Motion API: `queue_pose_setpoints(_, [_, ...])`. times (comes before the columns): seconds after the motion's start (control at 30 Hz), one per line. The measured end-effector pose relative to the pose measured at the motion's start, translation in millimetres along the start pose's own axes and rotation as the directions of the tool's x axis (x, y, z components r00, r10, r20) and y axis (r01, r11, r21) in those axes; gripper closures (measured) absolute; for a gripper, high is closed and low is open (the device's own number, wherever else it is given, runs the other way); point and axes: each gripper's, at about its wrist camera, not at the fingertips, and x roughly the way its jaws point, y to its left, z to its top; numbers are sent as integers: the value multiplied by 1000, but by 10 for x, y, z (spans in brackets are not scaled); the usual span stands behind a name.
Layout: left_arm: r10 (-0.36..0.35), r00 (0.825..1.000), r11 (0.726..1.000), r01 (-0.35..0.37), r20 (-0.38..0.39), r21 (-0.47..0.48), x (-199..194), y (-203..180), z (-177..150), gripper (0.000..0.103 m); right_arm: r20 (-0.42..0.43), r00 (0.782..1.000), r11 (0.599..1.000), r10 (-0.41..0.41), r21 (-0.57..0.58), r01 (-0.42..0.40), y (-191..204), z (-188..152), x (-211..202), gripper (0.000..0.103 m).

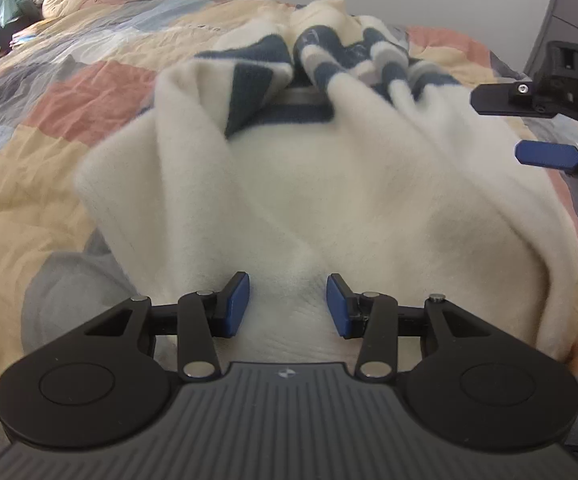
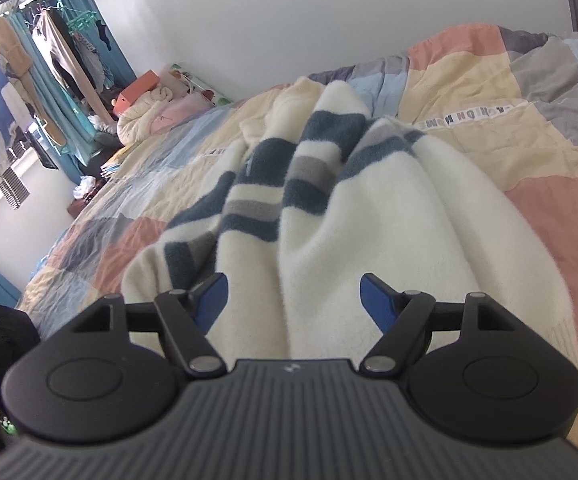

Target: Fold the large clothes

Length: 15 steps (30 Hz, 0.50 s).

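Left wrist view, cream fleece sweater (image 1: 329,200), navy-grey stripes, bunched on quilt (image 1: 49,128)

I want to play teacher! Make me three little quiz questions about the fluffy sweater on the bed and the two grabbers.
1. True or false: the left gripper is pinching the sweater.
2. Which colours are the sweater's stripes? A) red and green B) dark blue and grey C) yellow and black
3. Fill in: the sweater lies on a patchwork ____.

Key
1. False: its blue pads stand apart over the cream fabric, and the right gripper is open too.
2. B
3. quilt
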Motion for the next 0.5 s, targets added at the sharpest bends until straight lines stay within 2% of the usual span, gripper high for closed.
queue_pose_setpoints(0.13, [-12,1000,1000,12,4,-22,59,44,10,57,-7,1000,1000,-7,-5,7,10,-7,19,28])
queue_pose_setpoints(0.3, [-52,999,991,51,-1,-120,132,181,-1,65,-13,1000,1000,-9,-9,9,13,-7,35,28])
queue_pose_setpoints(0.4, [-56,998,988,56,4,-141,143,202,-10,69,-13,1000,1000,-6,-12,6,17,-9,36,28])
queue_pose_setpoints(0.5, [-51,999,986,53,13,-156,133,221,-16,79,-13,1000,1000,-11,-15,11,30,-7,49,28])
